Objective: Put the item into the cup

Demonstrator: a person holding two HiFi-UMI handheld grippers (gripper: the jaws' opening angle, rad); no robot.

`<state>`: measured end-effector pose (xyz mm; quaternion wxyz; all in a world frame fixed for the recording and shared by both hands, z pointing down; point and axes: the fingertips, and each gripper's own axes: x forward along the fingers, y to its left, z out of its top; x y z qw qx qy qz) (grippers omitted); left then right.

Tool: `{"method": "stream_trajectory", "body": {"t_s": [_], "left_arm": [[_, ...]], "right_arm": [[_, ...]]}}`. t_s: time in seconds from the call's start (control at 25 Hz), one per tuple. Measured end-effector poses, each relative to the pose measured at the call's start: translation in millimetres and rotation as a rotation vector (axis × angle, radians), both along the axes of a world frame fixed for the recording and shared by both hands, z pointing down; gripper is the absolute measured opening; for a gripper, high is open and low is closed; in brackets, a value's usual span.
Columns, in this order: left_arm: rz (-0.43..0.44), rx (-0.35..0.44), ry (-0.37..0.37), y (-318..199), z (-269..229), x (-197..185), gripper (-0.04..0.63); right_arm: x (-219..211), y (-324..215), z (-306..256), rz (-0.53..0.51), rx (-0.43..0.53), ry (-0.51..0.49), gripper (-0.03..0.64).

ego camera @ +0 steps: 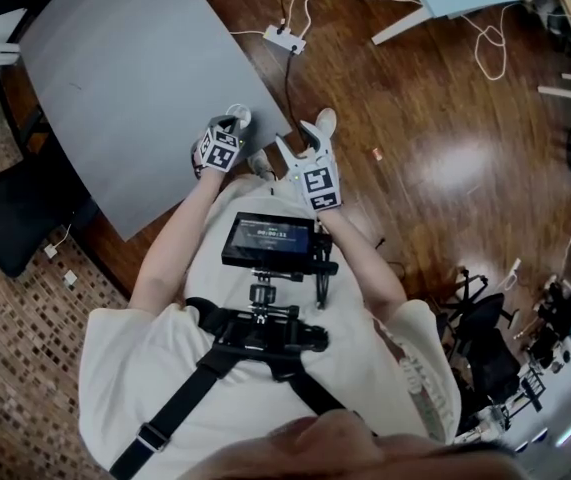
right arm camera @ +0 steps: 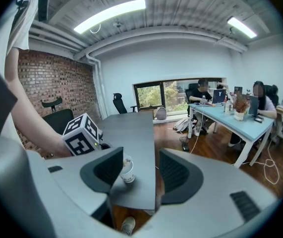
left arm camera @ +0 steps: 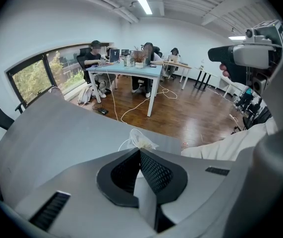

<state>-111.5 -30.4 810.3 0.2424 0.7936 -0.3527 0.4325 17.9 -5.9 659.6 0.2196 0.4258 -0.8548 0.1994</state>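
Observation:
A small white paper cup [ego camera: 241, 114] [right arm camera: 127, 171] stands at the near corner of the grey table [ego camera: 125, 68]. My left gripper [ego camera: 227, 128] [left arm camera: 139, 150] is shut, its tips right over the cup's rim [left arm camera: 123, 144]. They pinch a crinkly clear-wrapped item [left arm camera: 141, 142], which sits at the cup's mouth. My right gripper [ego camera: 303, 136] [right arm camera: 141, 158] hangs open just right of the table corner, with nothing between its fingers. It faces the cup from a short way off. In the right gripper view the left gripper's marker cube [right arm camera: 82, 134] shows, but its tips are hidden.
The table's edge [right arm camera: 153, 182] drops to a wooden floor where my shoe [right arm camera: 128, 225] stands. A power strip [ego camera: 285, 38] and cables lie on the floor beyond. Black office chairs [ego camera: 15, 208] stand to the left. People sit at a light-blue desk [left arm camera: 126, 68] far off.

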Motion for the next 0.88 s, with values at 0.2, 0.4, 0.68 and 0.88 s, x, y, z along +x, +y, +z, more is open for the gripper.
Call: {"method": "stream_trajectory", "body": {"t_s": [0.2, 0.4, 0.68, 0.88], "left_arm": [[-0.009, -0.016, -0.022, 1, 5, -6, 0.003], [-0.004, -0.042, -0.042, 2, 14, -10, 0.003], [-0.005, -0.058, -0.084, 3, 24, -15, 0.005], [-0.003, -0.089, -0.102, 5, 28, -18, 0.005]], "right_arm": [[1, 2, 1, 0.010, -0.003, -0.003, 0.242], [1, 0, 1, 0.018, 0.000, -0.007, 0.242], [5, 2, 2, 0.020, 0.005, -0.012, 0.242], [4, 6, 11, 0.023, -0.017, -0.011, 0.242]]}}
